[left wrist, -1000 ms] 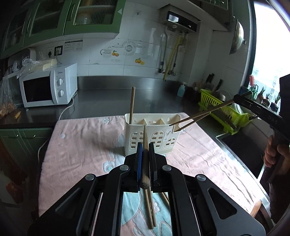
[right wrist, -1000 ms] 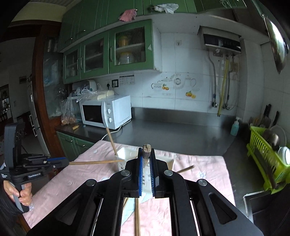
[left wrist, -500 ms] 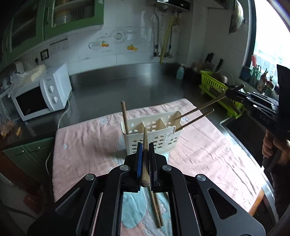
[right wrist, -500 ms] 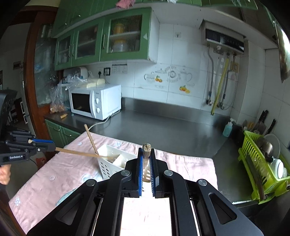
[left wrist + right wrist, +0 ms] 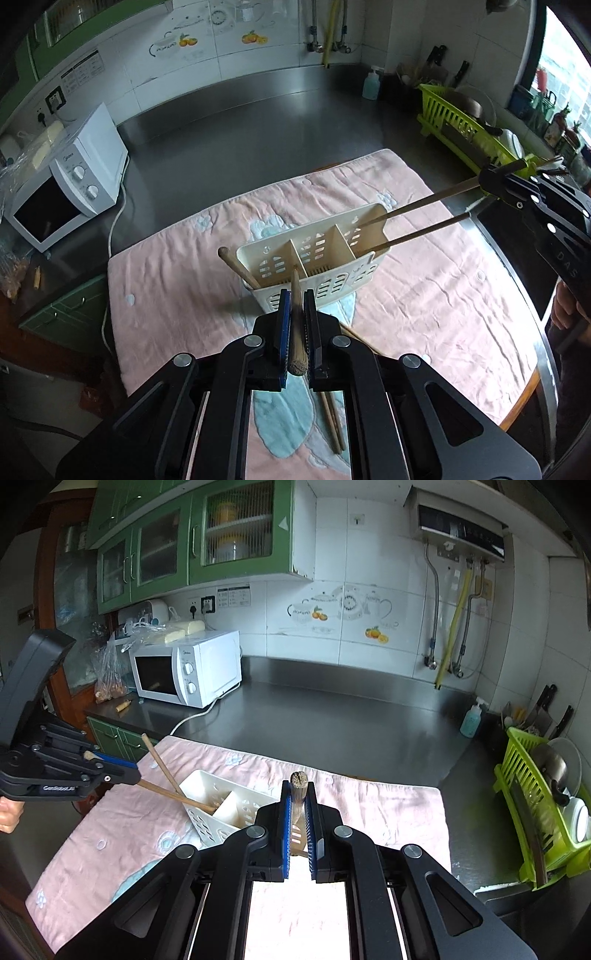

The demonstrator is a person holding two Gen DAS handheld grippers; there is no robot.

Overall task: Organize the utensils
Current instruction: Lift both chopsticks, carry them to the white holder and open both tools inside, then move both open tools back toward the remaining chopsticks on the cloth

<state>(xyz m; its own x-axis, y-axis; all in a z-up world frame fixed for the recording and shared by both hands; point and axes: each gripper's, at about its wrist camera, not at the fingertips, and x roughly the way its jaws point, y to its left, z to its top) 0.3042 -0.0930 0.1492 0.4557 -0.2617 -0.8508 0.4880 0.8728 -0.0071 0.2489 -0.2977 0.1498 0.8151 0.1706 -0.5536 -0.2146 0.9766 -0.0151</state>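
Chopsticks in caddy, apparently.

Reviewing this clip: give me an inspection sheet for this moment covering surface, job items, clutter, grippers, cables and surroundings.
Surface: pink quilted mat on a steel counter.
Job's things: white utensil caddy, three compartments; one chopstick leans at its left end; loose chopsticks lie on the mat.
Clutter: nothing seen on the mat.
Grippers: left gripper shut on a chopstick; right gripper shut on chopsticks reaching into the right compartment.
Cables: microwave cord.
Surroundings: microwave, green dish rack, soap bottle.
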